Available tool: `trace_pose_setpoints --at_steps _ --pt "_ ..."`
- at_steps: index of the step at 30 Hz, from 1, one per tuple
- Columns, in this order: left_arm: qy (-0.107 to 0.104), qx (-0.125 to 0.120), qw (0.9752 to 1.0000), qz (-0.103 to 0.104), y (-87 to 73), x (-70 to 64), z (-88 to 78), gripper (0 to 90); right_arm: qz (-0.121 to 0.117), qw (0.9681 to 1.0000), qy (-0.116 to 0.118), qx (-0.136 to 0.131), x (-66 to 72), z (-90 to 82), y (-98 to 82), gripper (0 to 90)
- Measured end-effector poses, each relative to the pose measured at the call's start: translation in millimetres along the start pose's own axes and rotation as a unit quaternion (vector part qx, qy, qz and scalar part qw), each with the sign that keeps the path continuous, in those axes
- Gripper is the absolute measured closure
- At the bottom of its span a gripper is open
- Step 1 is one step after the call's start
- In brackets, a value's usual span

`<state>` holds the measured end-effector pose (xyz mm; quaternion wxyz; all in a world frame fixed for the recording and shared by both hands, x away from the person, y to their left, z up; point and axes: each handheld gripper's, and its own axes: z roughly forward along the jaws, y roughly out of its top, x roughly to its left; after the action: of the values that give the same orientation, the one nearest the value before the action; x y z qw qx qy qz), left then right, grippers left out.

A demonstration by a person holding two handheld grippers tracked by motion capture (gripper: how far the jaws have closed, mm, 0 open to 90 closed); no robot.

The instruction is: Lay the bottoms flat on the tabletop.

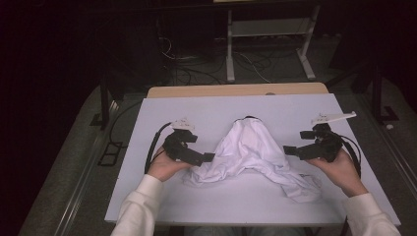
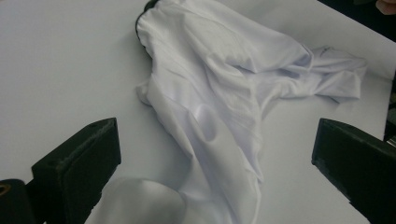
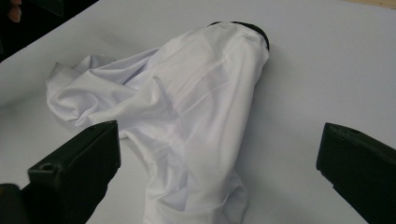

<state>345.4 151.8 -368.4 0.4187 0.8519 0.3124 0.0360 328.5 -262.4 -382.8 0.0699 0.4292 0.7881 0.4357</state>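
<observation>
The white garment lies crumpled mid-worktop, not yet flattened or folded. The left hand-held gripper and the right hand-held gripper flank it, jaws spread, gripping nothing. All the folding looks left.

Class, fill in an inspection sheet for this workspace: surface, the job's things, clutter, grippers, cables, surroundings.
Surface: white board on a wooden table.
Job's things: one crumpled white garment with a dark trim at its far end, lying in a heap mid-board.
Clutter: nothing seen.
Grippers: left gripper and right gripper both open, on either side of the garment, holding nothing.
Cables: one black cable trails from each gripper; more lie on the floor behind.
Surroundings: dark room, white frame stand beyond the table.
</observation>
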Motion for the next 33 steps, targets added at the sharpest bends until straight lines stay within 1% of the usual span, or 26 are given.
trace_pose_setpoints --at_steps 3,6,8,12,15,18,21,23,24,26,28,31,33 --pt "0.003 -0.004 1.0 -0.002 7.6 5.0 2.7 1.1 0.001 1.0 -0.002 0.003 -4.8 3.9 6.0 0.0" --pt "0.01 -0.003 0.9999 0.0 15.8 9.0 4.7 1.1 0.0 0.9999 -0.007 0.008 -8.4 7.1 11.6 0.0" --pt "0.008 -0.001 1.0 0.003 20.6 10.3 4.4 1.1 0.0 0.9999 -0.01 0.009 -10.7 8.9 14.9 0.0" --pt "0.009 0.004 0.9999 0.009 31.4 13.0 4.9 1.1 0.002 0.9998 -0.014 0.012 -14.3 12.3 19.8 0.0" --pt "0.01 0.003 0.9999 0.009 38.1 16.6 8.6 1.1 0.003 0.9998 -0.016 0.012 -17.4 15.6 23.7 0.0" --pt "0.01 0.004 0.9999 0.008 41.3 21.6 14.1 1.1 0.005 0.9997 -0.016 0.015 -20.4 20.7 27.3 0.1" --pt "0.01 -0.003 0.9999 0.002 43.4 29.0 24.0 1.1 0.005 0.9997 -0.017 0.015 -24.7 27.4 29.9 0.1" --pt "0.005 -0.009 0.9999 0.006 45.7 32.6 31.2 1.1 0.009 0.9998 -0.012 0.013 -27.9 32.9 31.2 0.1" --pt "0.005 -0.014 0.9999 0.005 46.7 34.9 35.6 1.1 0.009 0.9998 -0.013 0.01 -29.5 35.8 31.6 0.2" --pt "-0.001 -0.021 0.9998 -0.001 47.5 39.5 45.3 1.1 0.008 0.9998 -0.016 0.009 -31.9 42.1 32.1 0.2" --pt "0.001 -0.019 0.9998 -0.004 46.8 43.0 54.4 1.1 0.007 0.9998 -0.016 0.009 -34.1 48.6 32.5 0.2" --pt "0.001 -0.007 0.9999 -0.011 43.8 46.9 65.5 1.1 0.011 0.9998 -0.012 0.006 -36.7 55.0 32.4 0.2" --pt "0.002 -0.002 0.9999 -0.013 41.4 48.2 71.6 1.1 0.019 0.9998 -0.009 0.005 -39.2 59.3 31.7 0.2"
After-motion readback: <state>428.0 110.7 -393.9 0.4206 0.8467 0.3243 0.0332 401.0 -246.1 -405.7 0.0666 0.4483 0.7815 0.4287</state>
